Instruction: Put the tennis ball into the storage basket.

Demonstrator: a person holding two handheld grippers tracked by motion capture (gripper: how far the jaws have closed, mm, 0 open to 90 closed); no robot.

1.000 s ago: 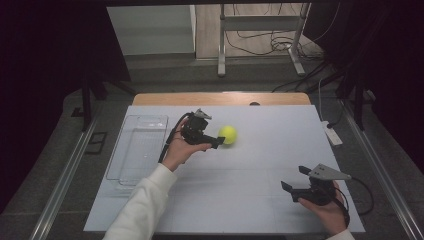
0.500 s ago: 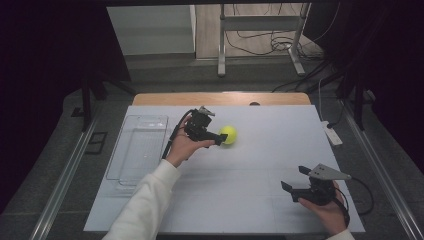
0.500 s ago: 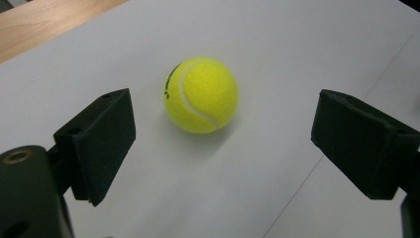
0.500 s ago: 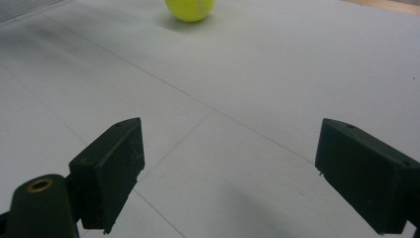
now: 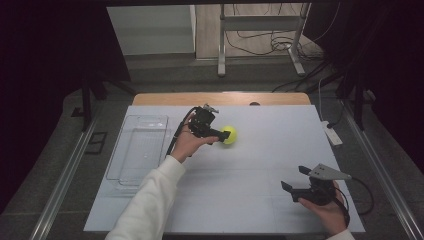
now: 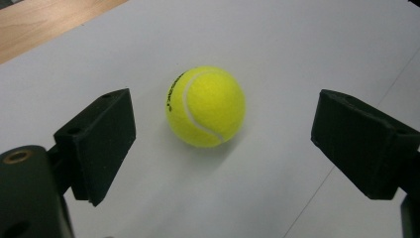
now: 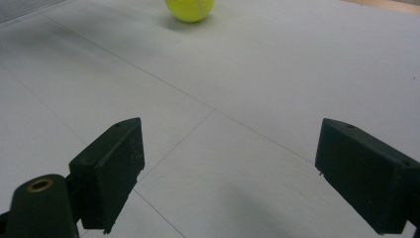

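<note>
A yellow tennis ball (image 5: 229, 134) rests on the white table sheet (image 5: 260, 150), a little back of the middle. My left gripper (image 5: 218, 136) comes at it from the left, jaws wide open. In the left gripper view the ball (image 6: 205, 106) lies between and just beyond the two black pads (image 6: 101, 139), touching neither. My right gripper (image 5: 296, 186) is held low at the front right, open, with bare sheet between its jaws. In the right gripper view the ball (image 7: 190, 9) shows far off at the top edge.
A clear plastic tray (image 5: 137, 147) lies along the left side of the sheet. A strip of wooden tabletop (image 5: 220, 98) shows behind the sheet. A white power strip (image 5: 332, 134) lies off the right edge, and metal stand legs (image 5: 260, 40) with cables are on the floor beyond.
The left gripper has edged slightly rightward, closer around the ball. The ball and the right gripper have stayed where they were.
</note>
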